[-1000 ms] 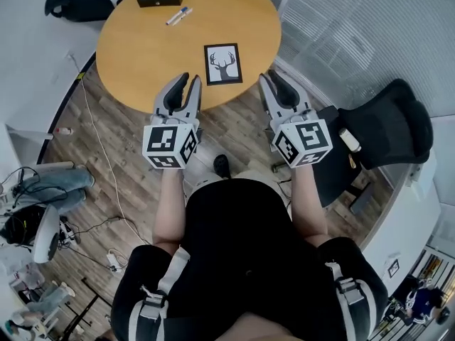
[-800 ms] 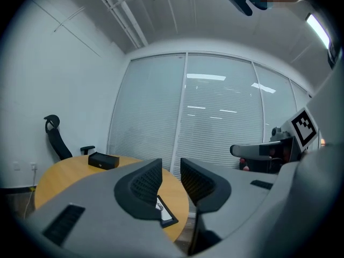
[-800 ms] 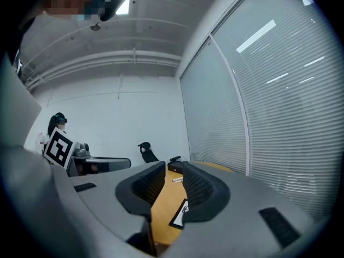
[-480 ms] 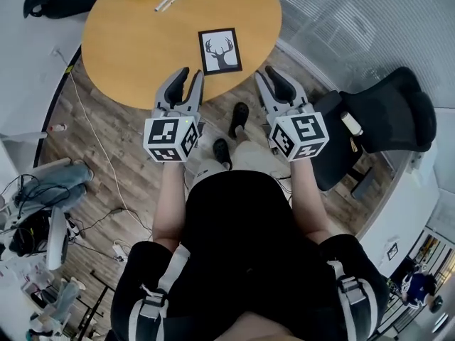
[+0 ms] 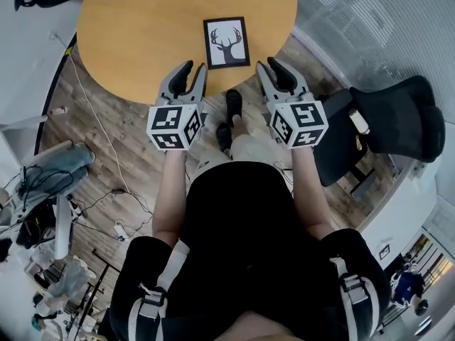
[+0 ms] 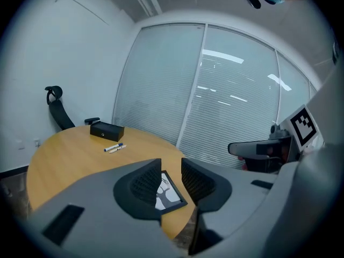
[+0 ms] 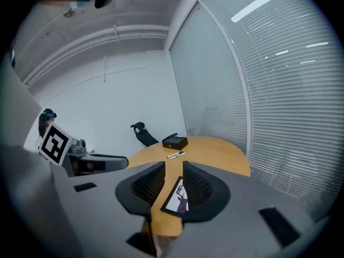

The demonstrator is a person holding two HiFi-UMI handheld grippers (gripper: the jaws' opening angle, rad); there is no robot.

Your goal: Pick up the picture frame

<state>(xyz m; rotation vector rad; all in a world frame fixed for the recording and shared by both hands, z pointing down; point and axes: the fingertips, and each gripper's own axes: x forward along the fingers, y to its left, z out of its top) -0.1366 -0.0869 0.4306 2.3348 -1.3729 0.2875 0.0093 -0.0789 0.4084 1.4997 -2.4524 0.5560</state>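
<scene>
Head view first: the picture frame (image 5: 227,42), a black border around a deer-head print, lies flat on the round wooden tabletop (image 5: 142,41), close to its near edge. The left gripper (image 5: 192,69) and right gripper (image 5: 269,65) hover side by side over that near edge, both clear of the frame. A black office chair (image 5: 398,119) stands off the tabletop's right side.

Over to the left gripper view: its fingers (image 6: 144,184) are opening, released, with nothing pressed between them. The frame (image 6: 166,193) shows through the gap, flat on the tabletop beyond the tips. Farther across the tabletop sit two markers (image 6: 114,147) and a black box (image 6: 107,130).

Right gripper view now: its fingers (image 7: 149,185) stand apart as well, gripping nothing. The frame (image 7: 179,198) again shows in the gap, at the tabletop's near edge, with the markers (image 7: 175,155) and box (image 7: 175,142) toward the far edge.
</scene>
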